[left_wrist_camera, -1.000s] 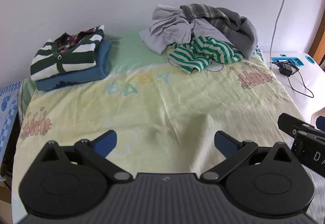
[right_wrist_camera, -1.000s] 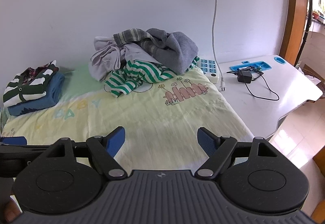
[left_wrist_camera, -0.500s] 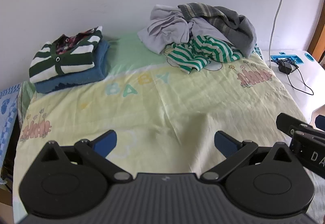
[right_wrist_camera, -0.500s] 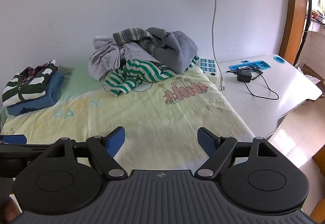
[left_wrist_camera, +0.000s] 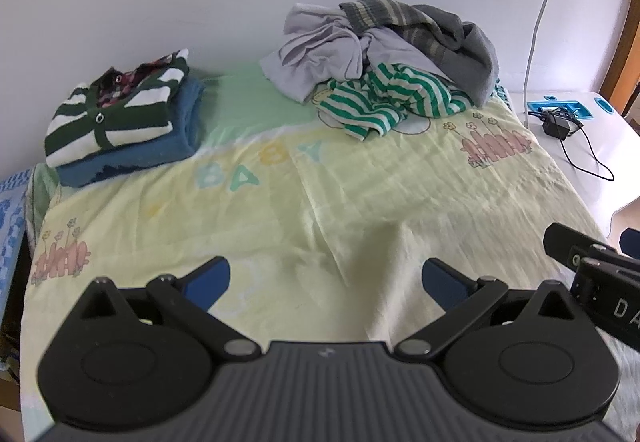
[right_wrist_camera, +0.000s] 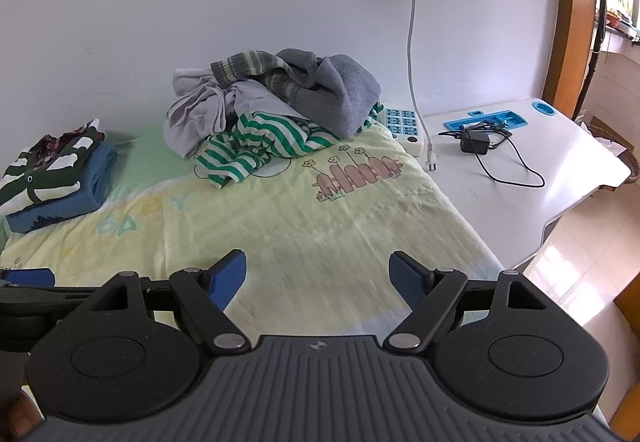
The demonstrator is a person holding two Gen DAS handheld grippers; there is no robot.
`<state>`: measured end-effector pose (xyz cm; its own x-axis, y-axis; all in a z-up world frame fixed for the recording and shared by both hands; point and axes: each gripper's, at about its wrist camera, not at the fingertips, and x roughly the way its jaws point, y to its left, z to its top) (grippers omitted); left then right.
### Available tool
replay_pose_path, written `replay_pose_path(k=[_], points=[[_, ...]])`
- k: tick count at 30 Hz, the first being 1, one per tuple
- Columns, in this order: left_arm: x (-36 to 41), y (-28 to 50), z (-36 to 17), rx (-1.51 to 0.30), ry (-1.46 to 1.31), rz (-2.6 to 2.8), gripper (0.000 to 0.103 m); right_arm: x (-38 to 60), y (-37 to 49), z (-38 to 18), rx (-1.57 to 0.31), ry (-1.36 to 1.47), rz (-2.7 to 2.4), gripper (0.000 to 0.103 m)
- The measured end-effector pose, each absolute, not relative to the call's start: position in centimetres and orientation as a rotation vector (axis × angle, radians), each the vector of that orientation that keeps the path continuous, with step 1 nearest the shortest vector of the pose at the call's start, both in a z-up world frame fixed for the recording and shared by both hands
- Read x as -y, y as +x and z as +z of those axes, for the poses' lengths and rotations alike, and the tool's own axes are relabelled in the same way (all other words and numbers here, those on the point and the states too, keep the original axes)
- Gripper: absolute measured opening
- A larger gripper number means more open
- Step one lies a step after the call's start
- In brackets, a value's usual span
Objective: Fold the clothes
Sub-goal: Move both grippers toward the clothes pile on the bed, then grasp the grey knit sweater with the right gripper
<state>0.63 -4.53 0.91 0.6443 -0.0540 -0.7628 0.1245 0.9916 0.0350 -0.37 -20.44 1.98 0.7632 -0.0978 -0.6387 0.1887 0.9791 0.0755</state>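
Observation:
A heap of unfolded clothes [left_wrist_camera: 384, 57] [right_wrist_camera: 276, 109] lies at the back of the yellow baby blanket [left_wrist_camera: 320, 201] [right_wrist_camera: 320, 209]: a grey knit on top, a pale lilac garment, and a green-and-white striped garment [left_wrist_camera: 384, 103] [right_wrist_camera: 256, 145] in front. A folded stack [left_wrist_camera: 124, 121] [right_wrist_camera: 56, 177], green-and-white striped cardigan on a blue garment, sits back left. My left gripper [left_wrist_camera: 326, 280] is open over the blanket's near part, holding nothing. My right gripper [right_wrist_camera: 318, 276] is open and empty too, well short of the heap.
A white table [right_wrist_camera: 520, 161] adjoins the blanket on the right, carrying a power strip [right_wrist_camera: 404, 125], a black adapter with cable [right_wrist_camera: 476, 143] and a blue tray [right_wrist_camera: 492, 119]. A white cable [right_wrist_camera: 412, 21] hangs down the wall. A wooden door frame [right_wrist_camera: 572, 13] stands far right.
Both views have shifted slightly: the clothes heap and the folded stack sit a little further left and lower in frame. Both grippers stay open and empty.

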Motion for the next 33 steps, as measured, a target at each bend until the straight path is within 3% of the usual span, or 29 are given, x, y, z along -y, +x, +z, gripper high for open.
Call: replay_pose_path(k=[15,33], points=[[4.4,3.7,1.1,-0.924,0.099,-0.216,0.102,21.6,1.9,2.3,-0.716,0.153,-0.125,0.081],[10.5,23.4,2.7,-0.890,0.251,-0.106,0.102,27.2,23.6,4.0,-0.683,0.049,-0.037,0.081]])
